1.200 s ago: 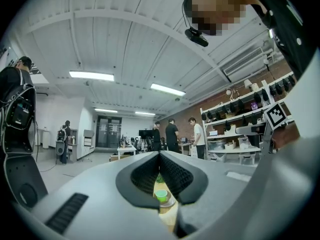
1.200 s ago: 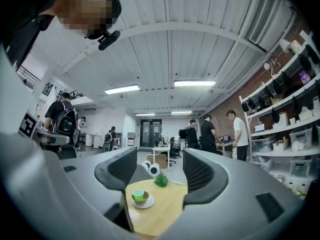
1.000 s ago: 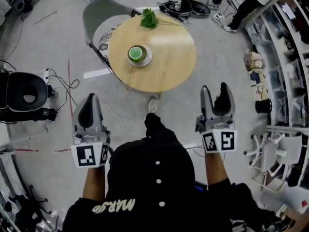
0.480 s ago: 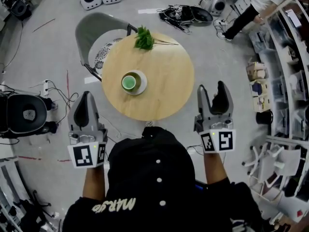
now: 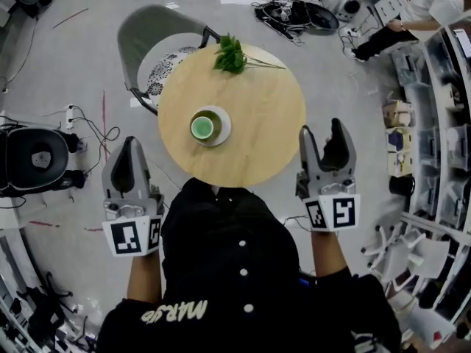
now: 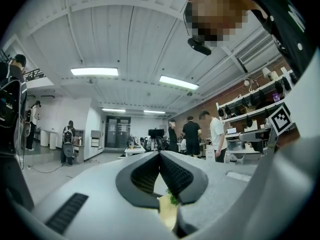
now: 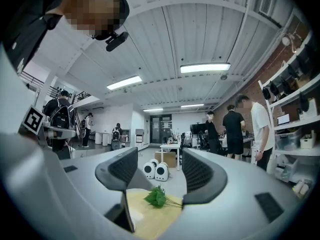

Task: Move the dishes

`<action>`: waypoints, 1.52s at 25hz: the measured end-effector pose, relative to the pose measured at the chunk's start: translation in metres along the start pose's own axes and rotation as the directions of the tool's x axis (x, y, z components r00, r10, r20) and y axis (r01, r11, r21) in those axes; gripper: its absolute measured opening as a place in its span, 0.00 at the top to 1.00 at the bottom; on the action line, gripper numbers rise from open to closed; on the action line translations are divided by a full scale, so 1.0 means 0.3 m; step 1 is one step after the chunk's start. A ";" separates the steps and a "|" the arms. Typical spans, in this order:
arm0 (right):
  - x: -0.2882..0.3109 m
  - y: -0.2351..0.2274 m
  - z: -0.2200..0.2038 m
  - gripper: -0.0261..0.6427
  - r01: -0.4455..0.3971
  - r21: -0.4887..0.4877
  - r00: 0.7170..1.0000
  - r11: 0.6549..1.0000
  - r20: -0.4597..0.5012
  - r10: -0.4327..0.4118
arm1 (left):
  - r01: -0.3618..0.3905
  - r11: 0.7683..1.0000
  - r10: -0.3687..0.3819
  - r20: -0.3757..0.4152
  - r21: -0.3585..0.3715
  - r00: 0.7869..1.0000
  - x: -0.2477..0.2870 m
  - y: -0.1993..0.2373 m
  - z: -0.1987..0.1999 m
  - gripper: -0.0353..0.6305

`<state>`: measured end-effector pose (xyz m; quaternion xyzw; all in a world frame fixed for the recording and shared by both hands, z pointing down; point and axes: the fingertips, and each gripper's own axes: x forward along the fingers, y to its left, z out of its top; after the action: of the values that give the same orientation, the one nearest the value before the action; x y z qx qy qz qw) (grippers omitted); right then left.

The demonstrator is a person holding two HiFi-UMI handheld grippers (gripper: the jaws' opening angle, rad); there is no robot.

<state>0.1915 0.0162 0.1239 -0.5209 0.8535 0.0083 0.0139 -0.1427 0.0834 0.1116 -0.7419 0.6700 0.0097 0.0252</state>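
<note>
Head view: green cup [image 5: 202, 127] on its saucer [image 5: 223, 126] is found on the worktop [image 5: 257, 116], at three o'clock from the left gripper [image 5: 131, 144] (fingers pressed together, empty, judged nearer), and at nine o'clock from the right gripper [image 5: 322, 129], whose fingers are spread apart.

My head camera looks steeply down onto the round light-wood table [image 5: 257, 123]. Cameras on my left hand-held gripper [image 5: 132, 145] and right hand-held gripper [image 5: 324, 131] face level across its near edge; all 3 views share its green leafy sprig [image 5: 230, 54].
</note>
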 end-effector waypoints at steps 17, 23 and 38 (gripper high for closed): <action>0.265 0.191 -0.135 0.58 -0.083 -0.031 0.991 0.996 -0.109 0.079 | 0.108 0.993 -0.111 -0.046 -0.050 0.993 0.226 0.176 -0.112 0.94; 0.306 0.354 -0.396 0.57 -0.376 -0.054 0.864 0.925 -0.380 0.329 | 0.122 0.990 -0.127 -0.076 -0.063 0.989 0.261 0.162 -0.155 0.94; 0.401 0.648 -1.044 0.53 -0.671 0.022 0.572 0.741 -0.621 0.536 | 0.156 0.982 -0.172 -0.170 -0.102 0.970 0.305 0.097 -0.394 0.94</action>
<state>-0.0411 -0.0108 0.4330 -0.1698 0.9329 -0.0574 -0.3123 -0.1645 -0.0164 0.2246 -0.7931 0.6047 -0.0294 -0.0666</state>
